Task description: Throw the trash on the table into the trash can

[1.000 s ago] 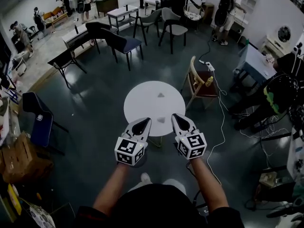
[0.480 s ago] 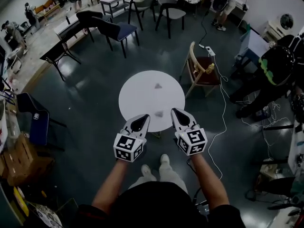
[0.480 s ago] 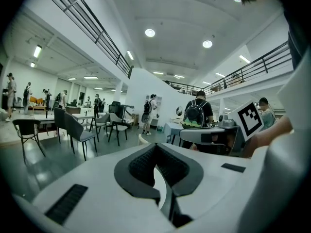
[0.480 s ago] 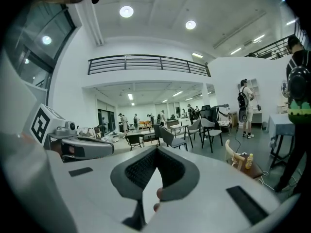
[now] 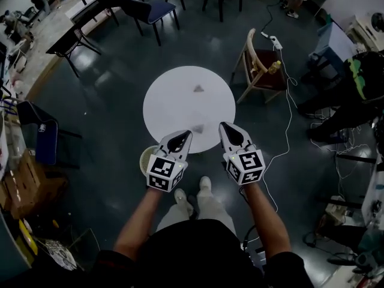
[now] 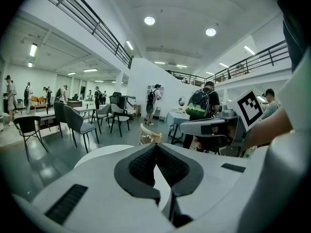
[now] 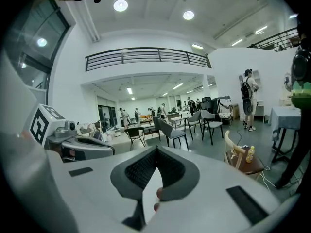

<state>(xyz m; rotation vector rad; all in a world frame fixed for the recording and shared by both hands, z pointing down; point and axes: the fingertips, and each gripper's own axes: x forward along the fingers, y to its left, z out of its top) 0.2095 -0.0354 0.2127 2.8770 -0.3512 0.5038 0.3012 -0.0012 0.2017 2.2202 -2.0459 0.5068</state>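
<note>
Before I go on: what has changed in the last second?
The person has walked up to the white round table, carrying the left gripper and right gripper along over its near edge. A trash can has come into view beside the left gripper. Unchanged: both grippers shut and empty; far trash piece and near trash piece untouched on the table.
</note>
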